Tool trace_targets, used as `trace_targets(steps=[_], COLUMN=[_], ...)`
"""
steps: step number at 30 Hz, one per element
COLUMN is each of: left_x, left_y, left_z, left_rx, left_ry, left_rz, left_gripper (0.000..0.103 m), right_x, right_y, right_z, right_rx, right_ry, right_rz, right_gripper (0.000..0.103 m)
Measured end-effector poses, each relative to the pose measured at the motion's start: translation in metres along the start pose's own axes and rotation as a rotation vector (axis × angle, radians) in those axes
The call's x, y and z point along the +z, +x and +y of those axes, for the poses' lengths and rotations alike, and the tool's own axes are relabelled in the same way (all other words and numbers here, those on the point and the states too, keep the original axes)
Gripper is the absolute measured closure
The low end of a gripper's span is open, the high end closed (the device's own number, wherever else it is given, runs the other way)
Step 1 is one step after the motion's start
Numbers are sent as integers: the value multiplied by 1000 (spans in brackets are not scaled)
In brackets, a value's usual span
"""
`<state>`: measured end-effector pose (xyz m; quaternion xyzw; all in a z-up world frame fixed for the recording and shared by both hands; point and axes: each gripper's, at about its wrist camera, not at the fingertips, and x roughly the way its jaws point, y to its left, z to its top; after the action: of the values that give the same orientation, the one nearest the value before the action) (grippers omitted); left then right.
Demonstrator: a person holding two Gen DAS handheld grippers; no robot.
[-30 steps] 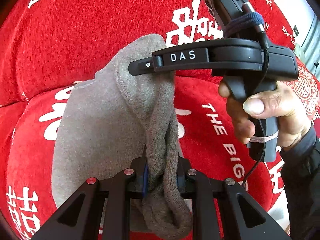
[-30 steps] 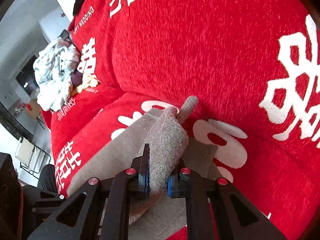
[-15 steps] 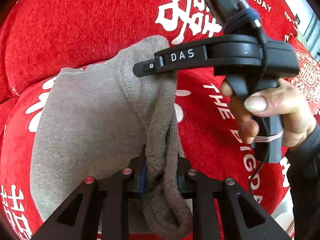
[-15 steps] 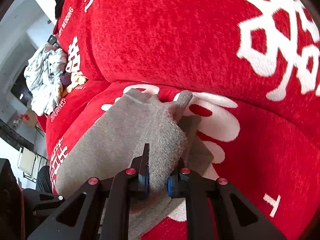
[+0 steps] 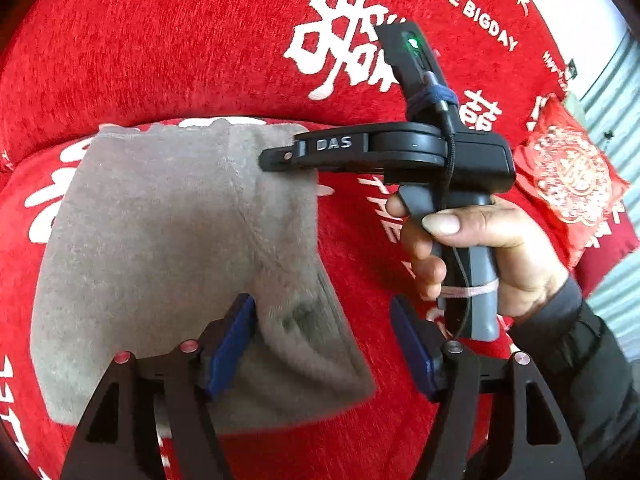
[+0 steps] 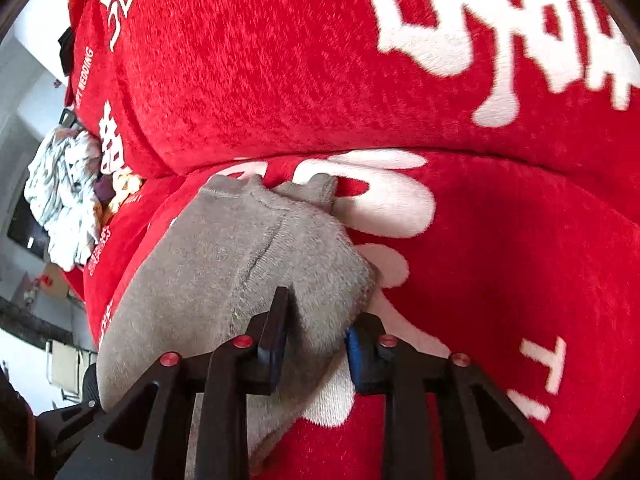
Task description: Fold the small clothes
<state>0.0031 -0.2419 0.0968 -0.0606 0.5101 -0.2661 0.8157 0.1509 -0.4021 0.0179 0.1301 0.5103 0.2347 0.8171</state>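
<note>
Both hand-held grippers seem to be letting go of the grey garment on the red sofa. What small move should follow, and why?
Probably lift both clear. The left hand-held gripper has just been opening and stands wide, pads off the grey garment, which lies folded on the red sofa cover. The right hand-held gripper has also been opening; cloth sits between its jaws, seemingly unpinched. Backing away should leave the fold undisturbed.

Red sofa cushion [image 5: 168, 40] with white lettering, grey knit garment [image 5: 168, 240] flat on its seat.
</note>
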Motion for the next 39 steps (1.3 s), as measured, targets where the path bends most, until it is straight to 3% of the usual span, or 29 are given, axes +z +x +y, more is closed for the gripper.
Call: trace_targets(steps=[3,7,11,16,20,25,27,30,32,34,39], left_x=[-7,-20,-41,-73,-77,-70,-77,-81,-77,-69,-66], left_y=[-20,-49,-70,-77,-66,-60,-64,-55,-49,-47,-56], left_z=[9,24,45,73,96,100,93,96,104,122,158], left_rx=[-19,33,89,168,208,184,185,243,308,316,289], left_ry=[15,58,102,136,103,100,155,187,168,96,-53], left_rz=[-14,-68,-101,-86,-75,-78,-90,-88,-90,-77,-93], left_gripper=[32,32,32,32,32,32,32,32,32,32,32], right_x=[-6,-25,-66,-113,-127,-128,-129,-131,-132,-132,-125], right_y=[-20,-53,-78,-87,-75,-51,-49,-46,-40,-38,-63], right_z=[-2,3,43,92,114,114,109,104,105,107,114], right_rx=[-20,-8,70,122,62,-55,-54,-35,-20,-29,45], right_ry=[31,78,9,-74,-128,-114,-65,-28,-33,-33,-15], right_rz=[-47,-103,-123,-135,-110,-63,-59,-71,-54,-44,-113], right_gripper=[70,69,69,67,61,61,61,61,64,87,94])
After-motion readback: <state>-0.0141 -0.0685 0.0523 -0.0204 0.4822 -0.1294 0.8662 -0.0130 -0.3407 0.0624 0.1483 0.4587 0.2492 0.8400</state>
